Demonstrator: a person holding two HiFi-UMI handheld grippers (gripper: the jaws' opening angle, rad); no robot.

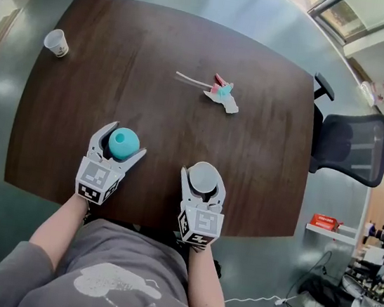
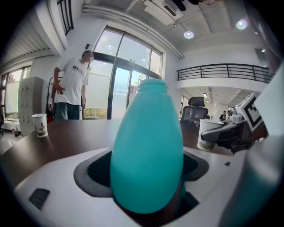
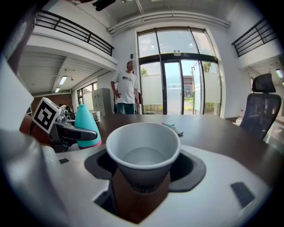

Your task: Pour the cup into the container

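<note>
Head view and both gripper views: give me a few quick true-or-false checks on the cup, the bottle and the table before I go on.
1. The white paper cup stands upright between the right gripper's jaws. True.
2. The teal plastic bottle lies on its side. False: it stands upright between the left gripper's jaws.
3. A second paper cup stands near the far left corner of the dark wooden table. True.
4. The white paper cup is filled to its brim. False: its inner wall shows bare well below the rim.
5. The black office chair stands at the table's left side. False: it is at the right side.
</note>
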